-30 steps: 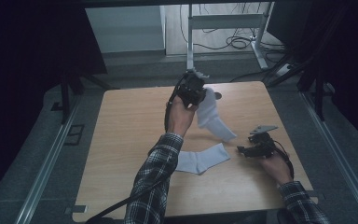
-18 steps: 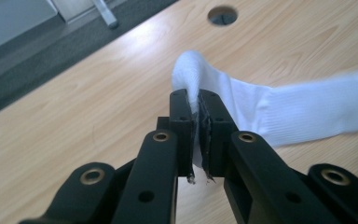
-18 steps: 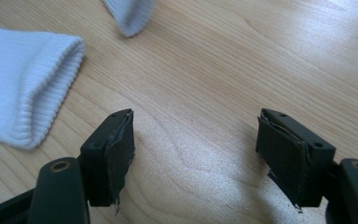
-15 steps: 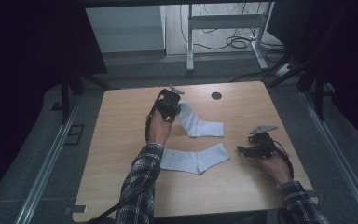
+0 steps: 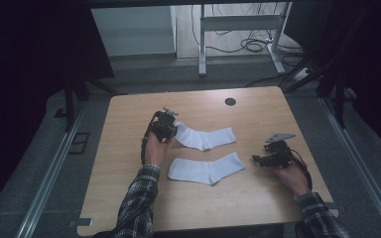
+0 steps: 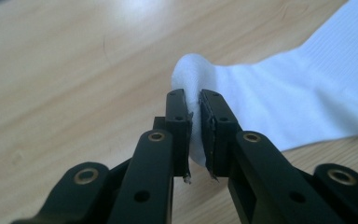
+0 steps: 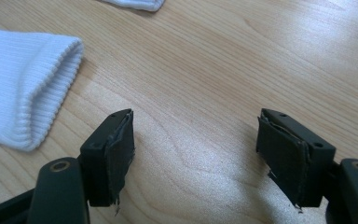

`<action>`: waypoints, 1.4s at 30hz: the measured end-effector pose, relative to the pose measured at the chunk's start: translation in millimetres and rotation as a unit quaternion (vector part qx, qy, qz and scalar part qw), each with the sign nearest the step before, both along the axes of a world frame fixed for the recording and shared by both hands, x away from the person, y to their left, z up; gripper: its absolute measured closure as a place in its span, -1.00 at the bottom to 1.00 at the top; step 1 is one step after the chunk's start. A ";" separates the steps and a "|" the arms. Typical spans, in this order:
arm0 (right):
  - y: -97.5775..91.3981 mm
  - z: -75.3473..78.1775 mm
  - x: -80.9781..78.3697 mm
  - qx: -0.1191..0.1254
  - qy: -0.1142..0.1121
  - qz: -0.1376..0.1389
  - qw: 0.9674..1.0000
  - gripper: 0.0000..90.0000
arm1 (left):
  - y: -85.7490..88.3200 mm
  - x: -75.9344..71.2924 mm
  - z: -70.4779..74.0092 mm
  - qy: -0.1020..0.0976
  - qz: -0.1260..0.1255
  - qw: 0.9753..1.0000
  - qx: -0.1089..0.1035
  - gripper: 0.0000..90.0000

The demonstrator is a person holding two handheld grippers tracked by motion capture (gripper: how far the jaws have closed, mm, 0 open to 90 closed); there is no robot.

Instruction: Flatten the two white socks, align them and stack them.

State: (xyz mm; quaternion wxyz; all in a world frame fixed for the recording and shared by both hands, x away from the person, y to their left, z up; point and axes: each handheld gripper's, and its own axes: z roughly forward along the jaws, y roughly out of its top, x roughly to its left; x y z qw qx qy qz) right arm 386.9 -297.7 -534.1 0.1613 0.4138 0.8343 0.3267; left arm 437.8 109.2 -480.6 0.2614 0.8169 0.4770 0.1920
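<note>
Two white socks lie side by side on the wooden table (image 5: pixel 124 148). The far sock (image 5: pixel 208 138) (image 6: pixel 303 93) lies flat, and my left gripper (image 5: pixel 173 130) (image 6: pixel 195 100) is shut on its left end, low over the table. Its jaws have just been opening slightly, with the fabric still pinched between the pads. The near sock (image 5: pixel 206 170) (image 7: pixel 18 79) lies flat just below it. To the right of that sock's cuff, my right gripper (image 5: pixel 256 159) (image 7: pixel 196 140) rests open with bare wood between its fingers.
A dark round grommet (image 5: pixel 230 101) sits near the table's far edge. Beyond the table stand a metal desk frame (image 5: pixel 238 25) and floor cables (image 5: pixel 253 47). Metal rails (image 5: pixel 49 178) run along both sides of the table.
My left gripper came down and to the left with the far sock, which hung in the air before and now lies flat on the table. The right gripper has not moved.
</note>
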 end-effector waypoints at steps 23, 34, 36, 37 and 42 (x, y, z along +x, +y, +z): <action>6.8 6.3 0.7 -0.019 0.028 -0.024 0.999 -0.26 | 33.4 -14.0 -56.8 -0.016 0.023 0.998 -0.063 0.37; 17.9 22.0 9.8 0.015 0.020 -0.003 1.000 -0.04 | 40.0 -21.8 -63.6 -0.038 0.014 0.996 -0.084 0.18; 24.3 26.8 13.0 0.012 0.010 0.003 1.000 0.00 | 40.2 -22.7 -63.6 -0.037 0.013 0.996 -0.084 0.16; 26.8 28.9 15.0 0.013 0.007 0.006 1.000 0.02 | 40.3 -23.1 -63.6 -0.037 0.012 0.996 -0.084 0.15; 42.2 34.2 29.9 0.022 0.004 0.010 1.000 0.07 | 41.1 -26.0 -63.5 -0.037 0.006 0.996 -0.085 0.14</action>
